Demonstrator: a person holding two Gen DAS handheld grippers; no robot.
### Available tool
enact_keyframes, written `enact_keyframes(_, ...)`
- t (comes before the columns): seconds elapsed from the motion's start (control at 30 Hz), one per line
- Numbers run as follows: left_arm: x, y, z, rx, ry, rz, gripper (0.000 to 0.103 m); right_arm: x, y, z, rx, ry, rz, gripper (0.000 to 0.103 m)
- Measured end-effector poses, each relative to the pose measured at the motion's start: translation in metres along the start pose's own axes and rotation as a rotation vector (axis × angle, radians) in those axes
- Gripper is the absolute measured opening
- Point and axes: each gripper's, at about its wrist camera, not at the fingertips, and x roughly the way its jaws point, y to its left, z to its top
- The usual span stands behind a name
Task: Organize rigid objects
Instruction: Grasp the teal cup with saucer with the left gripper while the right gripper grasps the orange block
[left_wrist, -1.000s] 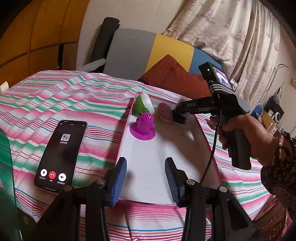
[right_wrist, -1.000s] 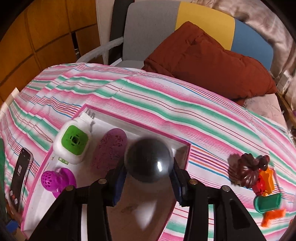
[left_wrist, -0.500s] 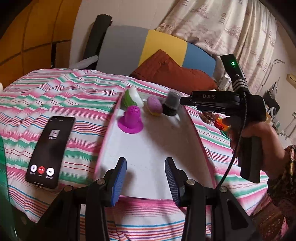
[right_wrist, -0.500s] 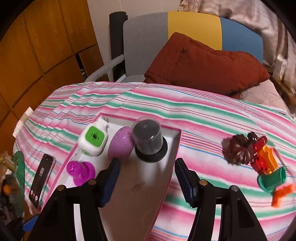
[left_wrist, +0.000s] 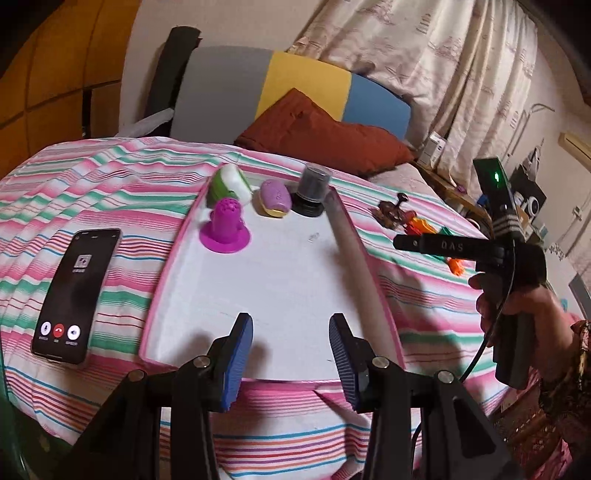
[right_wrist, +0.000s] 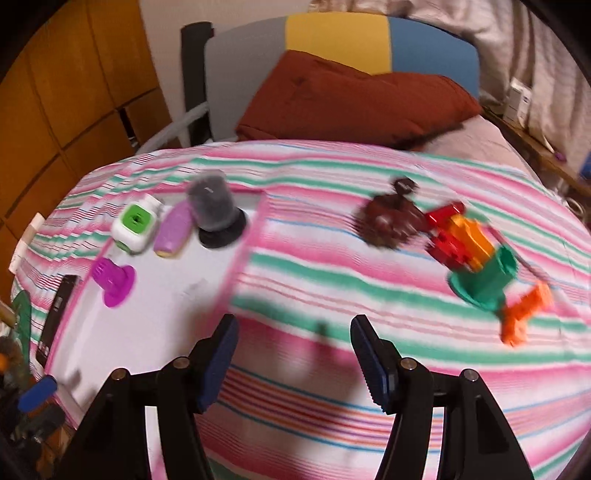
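Note:
A white tray with a pink rim (left_wrist: 273, 291) (right_wrist: 155, 306) lies on the striped cloth. At its far end stand a green and white block (left_wrist: 229, 186) (right_wrist: 136, 223), a purple oval piece (left_wrist: 274, 197) (right_wrist: 173, 230), a magenta cup (left_wrist: 225, 230) (right_wrist: 112, 282) and a dark grey cup (left_wrist: 312, 190) (right_wrist: 216, 210). My left gripper (left_wrist: 291, 363) is open and empty over the tray's near edge. My right gripper (right_wrist: 293, 365) is open and empty above the cloth, right of the tray. A brown piece (right_wrist: 391, 221), red and orange bricks (right_wrist: 456, 236), a green cup (right_wrist: 487, 284) and an orange piece (right_wrist: 522, 317) lie on the cloth.
A black phone (left_wrist: 75, 295) lies on the cloth left of the tray. A rust cushion (left_wrist: 321, 133) and a grey, yellow and blue chair back (left_wrist: 288, 88) stand behind the table. A curtain (left_wrist: 424, 74) hangs at the right.
My right gripper let go of the dark grey cup in the tray's far right corner, opened, and drew back to the right over the cloth. The left gripper stayed open.

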Motion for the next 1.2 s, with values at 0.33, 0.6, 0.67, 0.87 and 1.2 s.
enact_keyframes(0.33,0.001,-0.029,-0.005,0.086,0.024,-0.032,0.043,-0.001,-0.078,-0.03,0.21,0.156,-0.08,0.064)
enact_keyframes(0.6,0.003,-0.048,-0.009,0.133,0.032,-0.038,0.043,-0.026,-0.159,-0.01,0.296,0.041,-0.269,0.064)
enact_keyframes(0.67,0.003,-0.051,-0.01,0.143,0.033,-0.039,0.043,-0.022,-0.172,-0.007,0.309,0.03,-0.268,0.064)
enact_keyframes(0.87,0.003,-0.06,-0.011,0.175,0.039,-0.039,0.043,-0.005,-0.189,0.003,0.301,0.004,-0.305,0.057)
enact_keyframes(1.2,0.012,-0.082,-0.01,0.209,0.064,-0.069,0.043,0.006,-0.205,0.004,0.412,0.044,-0.188,0.022)
